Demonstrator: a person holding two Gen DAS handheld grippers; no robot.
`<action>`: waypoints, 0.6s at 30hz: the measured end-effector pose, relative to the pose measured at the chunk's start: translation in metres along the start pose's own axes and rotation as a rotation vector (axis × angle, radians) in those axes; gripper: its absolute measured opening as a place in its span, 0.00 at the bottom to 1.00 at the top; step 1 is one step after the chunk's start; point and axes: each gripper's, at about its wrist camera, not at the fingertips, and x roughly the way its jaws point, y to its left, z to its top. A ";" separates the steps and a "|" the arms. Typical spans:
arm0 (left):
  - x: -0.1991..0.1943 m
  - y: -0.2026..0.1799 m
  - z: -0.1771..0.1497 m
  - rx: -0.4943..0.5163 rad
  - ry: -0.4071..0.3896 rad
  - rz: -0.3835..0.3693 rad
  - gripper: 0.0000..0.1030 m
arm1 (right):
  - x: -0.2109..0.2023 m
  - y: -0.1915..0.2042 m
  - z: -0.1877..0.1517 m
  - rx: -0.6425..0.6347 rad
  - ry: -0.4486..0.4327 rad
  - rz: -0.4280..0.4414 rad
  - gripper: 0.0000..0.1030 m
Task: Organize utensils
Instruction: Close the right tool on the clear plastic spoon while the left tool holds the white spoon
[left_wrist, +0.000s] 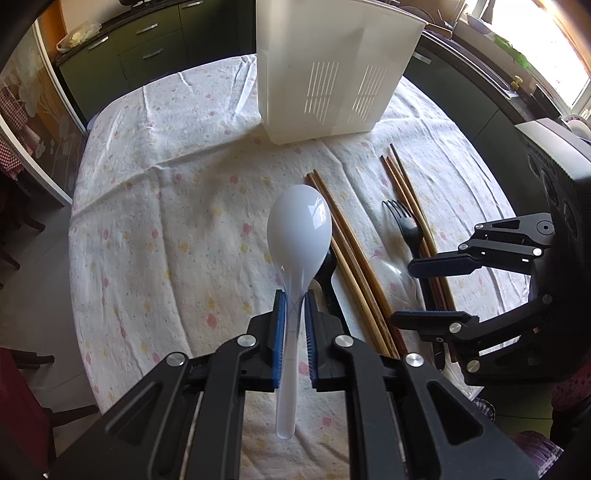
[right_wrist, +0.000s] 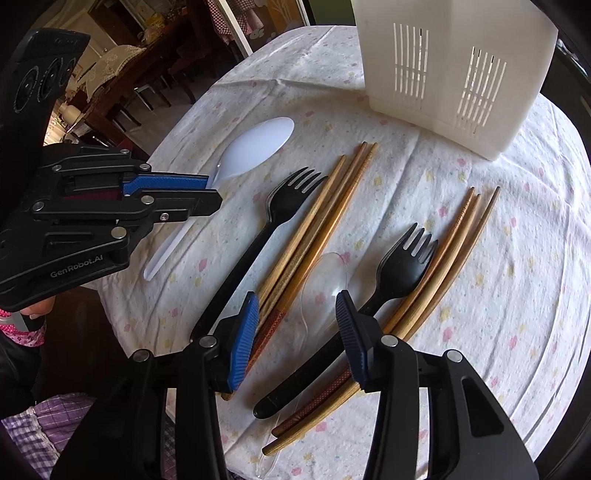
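1. Currently the left tongs (left_wrist: 293, 295) are clamping the white spoon (left_wrist: 299, 232) by the neck of its handle, bowl pointing forward and the handle end sticking out behind the pads; gripping there is probably keeping the spoon from swinging while it is being carried clear of the desk (left_wrist: 155, 229).
2. The spoon is hanging above the flowered cloth, between the pile of utensils and the white caddy (left_wrist: 332, 74), which is standing upright at the far edge, likely as the place things are headed for.
3. The right tongs (right_wrist: 295, 317) are standing apart, empty, hovering just over the clear spoon (right_wrist: 325, 273) and a black fork (right_wrist: 402, 266), seemingly lining up for a next pick.
4. Another black fork (right_wrist: 280, 206) and two bundles of wooden chopsticks (right_wrist: 321, 221) are lying side by side, handles toward the person, so each is staying easy to reach.
5. The white spoon is looking smooth, glossy and slightly translucent, with a broad oval bowl.
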 end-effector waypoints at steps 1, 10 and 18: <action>0.000 0.000 0.000 0.001 -0.001 0.000 0.10 | 0.002 -0.001 0.001 -0.001 0.010 0.001 0.44; -0.005 -0.003 -0.001 0.014 -0.012 -0.003 0.10 | 0.013 0.010 -0.004 -0.067 0.068 -0.067 0.49; -0.009 -0.006 -0.003 0.022 -0.022 -0.008 0.10 | -0.005 0.003 -0.010 -0.032 -0.031 -0.061 0.24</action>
